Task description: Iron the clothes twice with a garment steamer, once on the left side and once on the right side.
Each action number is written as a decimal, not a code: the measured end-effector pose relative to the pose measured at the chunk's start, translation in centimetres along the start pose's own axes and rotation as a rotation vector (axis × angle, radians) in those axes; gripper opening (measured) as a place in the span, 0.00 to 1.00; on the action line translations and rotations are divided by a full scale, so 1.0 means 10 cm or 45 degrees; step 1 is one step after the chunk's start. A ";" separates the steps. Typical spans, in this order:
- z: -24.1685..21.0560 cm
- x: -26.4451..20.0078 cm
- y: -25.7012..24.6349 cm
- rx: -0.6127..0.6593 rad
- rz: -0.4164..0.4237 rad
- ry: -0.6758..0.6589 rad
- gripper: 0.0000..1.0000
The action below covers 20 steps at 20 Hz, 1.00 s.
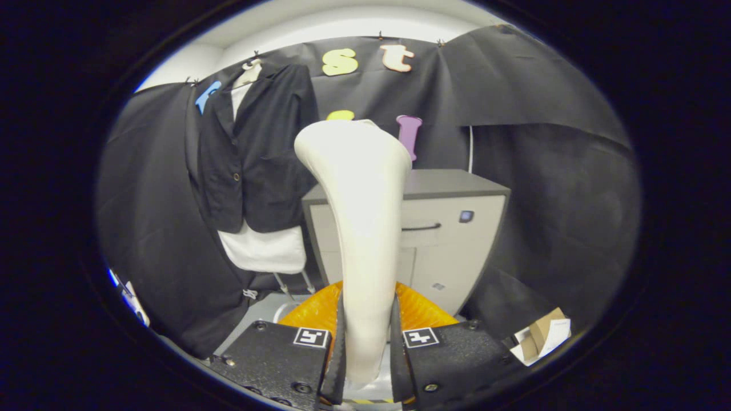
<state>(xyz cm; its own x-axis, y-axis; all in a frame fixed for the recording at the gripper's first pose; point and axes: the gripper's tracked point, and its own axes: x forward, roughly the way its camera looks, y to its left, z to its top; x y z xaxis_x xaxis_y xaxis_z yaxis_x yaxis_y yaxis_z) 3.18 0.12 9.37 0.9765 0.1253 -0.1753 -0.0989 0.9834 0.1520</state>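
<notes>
Gripper (pixel 365 337): closed on the handle of the garment steamer (pixel 360 217), both fingers (pixel 338 342) pressing its sides, no gap visible at the contact. The steamer is cream-white, stands upright between the fingers and widens toward its head above them.

Below the steamer, just ahead of the fingers, lies a ribbed orange base (pixel 422 311) (what it belongs to cannot be told from this angle).

Clothes: a black jacket (pixel 251 165) hangs on a hanger against the booth wall, to the left of the steamer and well beyond the fingers. It is worn over a white garment (pixel 264 251), whose hem shows below the jacket. The steamer head is apart from the jacket, not touching it.

Containers: a grey cabinet (pixel 457 228) stands behind the steamer, drawer shut, dark handle on its front; contents hidden. A small open cardboard box (pixel 542 337) sits on the floor to the right of the gripper; its contents cannot be made out.
</notes>
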 end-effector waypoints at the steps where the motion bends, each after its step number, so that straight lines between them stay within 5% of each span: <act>1: -0.10 -0.06 -0.13 0.027 -0.015 0.006 0.34; 11: -0.97 -0.54 -0.85 0.076 -0.012 0.117 0.34; 20: -1.11 -0.65 -0.99 -0.007 0.104 0.141 0.34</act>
<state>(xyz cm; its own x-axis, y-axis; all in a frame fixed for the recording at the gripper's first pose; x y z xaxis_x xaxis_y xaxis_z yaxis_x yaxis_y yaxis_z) -4.29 -8.96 -1.77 0.9380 0.2186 -0.2689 -0.1788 0.9700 0.1648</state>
